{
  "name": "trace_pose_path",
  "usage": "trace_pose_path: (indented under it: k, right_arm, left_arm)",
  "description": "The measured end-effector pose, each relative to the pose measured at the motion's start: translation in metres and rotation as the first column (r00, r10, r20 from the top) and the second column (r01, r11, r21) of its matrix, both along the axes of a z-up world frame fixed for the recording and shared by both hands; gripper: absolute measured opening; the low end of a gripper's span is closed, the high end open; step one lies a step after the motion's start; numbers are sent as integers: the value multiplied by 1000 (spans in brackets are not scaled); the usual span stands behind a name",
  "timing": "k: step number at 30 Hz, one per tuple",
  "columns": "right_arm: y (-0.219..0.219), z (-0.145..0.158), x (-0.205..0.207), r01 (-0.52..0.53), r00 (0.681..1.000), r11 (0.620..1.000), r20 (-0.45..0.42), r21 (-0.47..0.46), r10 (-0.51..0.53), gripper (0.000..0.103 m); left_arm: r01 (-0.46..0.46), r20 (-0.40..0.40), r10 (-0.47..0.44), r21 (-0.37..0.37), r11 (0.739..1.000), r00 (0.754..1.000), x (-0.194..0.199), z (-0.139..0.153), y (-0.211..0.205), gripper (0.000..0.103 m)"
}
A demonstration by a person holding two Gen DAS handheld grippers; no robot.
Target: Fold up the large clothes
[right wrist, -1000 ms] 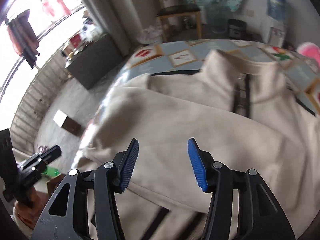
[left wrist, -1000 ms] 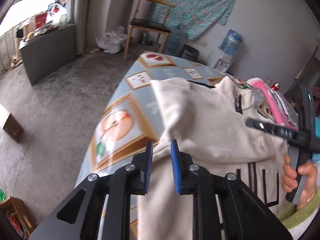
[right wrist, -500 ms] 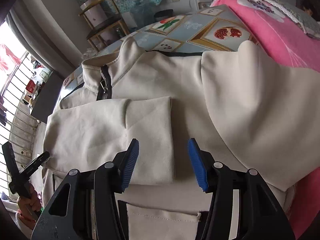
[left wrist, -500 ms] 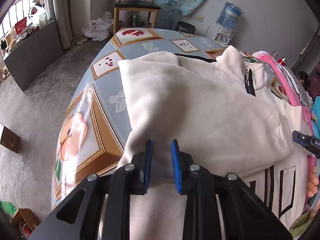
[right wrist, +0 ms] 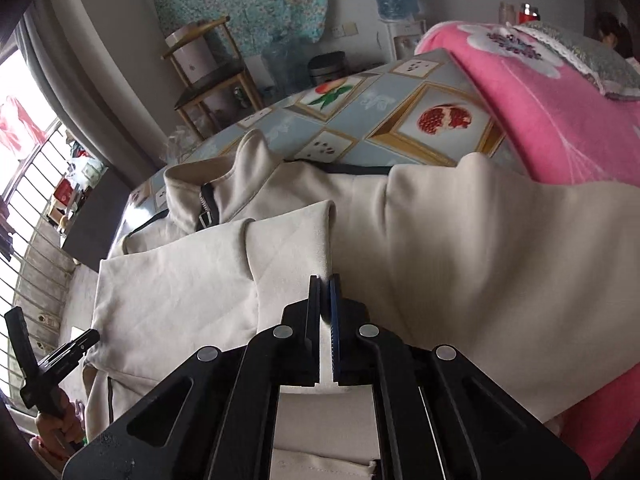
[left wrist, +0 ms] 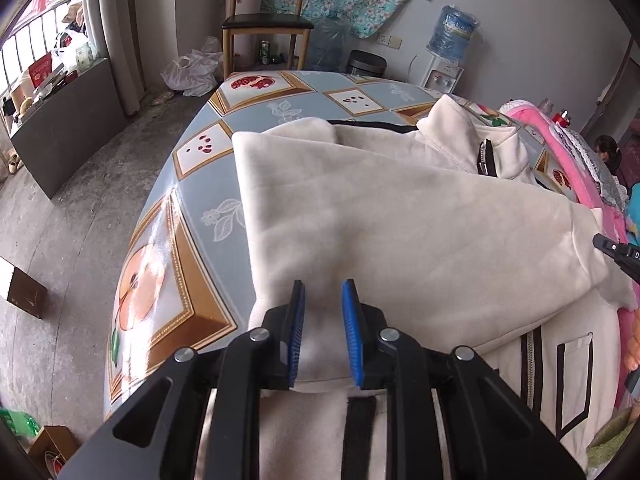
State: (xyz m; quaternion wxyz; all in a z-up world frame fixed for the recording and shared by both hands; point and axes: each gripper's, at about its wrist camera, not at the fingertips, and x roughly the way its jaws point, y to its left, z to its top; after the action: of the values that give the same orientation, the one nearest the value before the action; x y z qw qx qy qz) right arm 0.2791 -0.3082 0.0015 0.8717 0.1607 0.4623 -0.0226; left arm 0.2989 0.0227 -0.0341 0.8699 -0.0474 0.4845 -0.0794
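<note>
Claws gripped the cream jacket (left wrist: 400,220) on the desk (left wrist: 280,96), sleeve-folding under way.
Left claw (left wrist: 322,312) pinched the folded sleeve's edge; right claw (right wrist: 325,308) had just closed on cloth beside the cuff; next, probably fold the right sleeve across.

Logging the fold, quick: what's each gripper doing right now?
Left gripper: shut on the jacket.
Right gripper: jaws just closed, pinching the jacket's folded edge.

A: How much of the jacket (left wrist: 400,232) shows?
B: Its hem runs off the bottom edge.
A: And the person holding the tools?
B: Only a hand (right wrist: 56,426), cut off at the corner.
</note>
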Motion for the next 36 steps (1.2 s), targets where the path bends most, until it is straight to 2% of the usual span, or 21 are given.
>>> trace_pose_path:
  k: [2, 4, 6, 8, 10, 12, 14, 17, 19, 20, 21, 22, 25, 27, 29, 31, 32, 36]
  right_arm:
    - [-6, -15, 1, 4, 999, 999, -34, 45, -2, 4]
    - [-7, -38, 1, 4, 996, 999, -88, 37, 0, 6]
    - [-8, -46, -1, 5, 995, 1000, -103, 18, -3, 13]
    - [-7, -38, -7, 19, 996, 1000, -82, -20, -21, 18]
    - [-1, -22, -11, 13, 999, 998, -41, -68, -16, 30]
    - [12, -10, -12, -23, 1000, 993, -6, -112, 23, 32]
    - [27, -11, -3, -69, 998, 989, -17, -128, 67, 35]
    - [49, -36, 9, -124, 990, 978, -90, -167, 111, 39]
    - [54, -50, 10, -146, 985, 970, -119, -197, 124, 42]
    - [56, -49, 7, -153, 984, 966, -121, -208, 130, 43]
    - [53, -46, 5, -155, 982, 968, -136, -198, 129, 48]
    - [48, -38, 0, -144, 984, 974, -130, -177, 122, 59]
    - [16, -4, -25, -86, 996, 987, -49, -138, 80, 82]
    - [-24, 19, -47, -3, 1000, 994, -7, -112, 2, 85]
    - [-75, 37, -69, 106, 994, 993, 15, -56, -105, 85]
    - [-139, 49, -97, 244, 969, 970, 29, 24, -244, 85]
    - [-172, 53, -111, 318, 947, 947, 29, 55, -320, 85]
    - [-285, 48, -155, 543, 838, 829, -16, 132, -546, 85]
  left_arm:
    - [0, -17, 0, -1, 1000, 1000, 0, -5, -2, 19]
    - [-9, -30, 9, 5, 1000, 1000, 0, -11, -2, 19]
    - [-13, -32, 13, -2, 1000, 999, -1, -12, 1, 19]
    - [-13, -24, 13, -1, 1000, 1000, -3, -6, 3, 19]
    - [-12, -1, 12, 4, 1000, 1000, -4, 2, 4, 19]
    - [-4, 12, 4, -4, 1000, 1000, -3, 8, 2, 19]
    - [7, 16, -7, -2, 1000, 1000, 2, 12, -5, 19]
    - [25, -7, -25, 8, 1000, 1000, 9, 7, -17, 19]
    - [32, -23, -32, 24, 999, 999, 13, 2, -26, 25]
    - [34, -31, -33, 34, 999, 999, 13, -1, -29, 34]
    - [37, -38, -35, 47, 998, 999, 15, -3, -32, 41]
    - [41, -42, -38, 56, 998, 998, 15, -5, -35, 43]
    - [51, -46, -48, 68, 996, 998, 16, -8, -41, 56]
    - [55, -46, -51, 75, 996, 998, 16, -9, -45, 64]
    - [57, -51, -52, 89, 994, 997, 17, -11, -49, 68]
    - [52, -56, -47, 93, 994, 997, 17, -14, -51, 71]
    - [49, -58, -44, 93, 994, 997, 18, -15, -52, 72]
    - [44, -48, -39, 105, 993, 998, 17, -18, -54, 75]
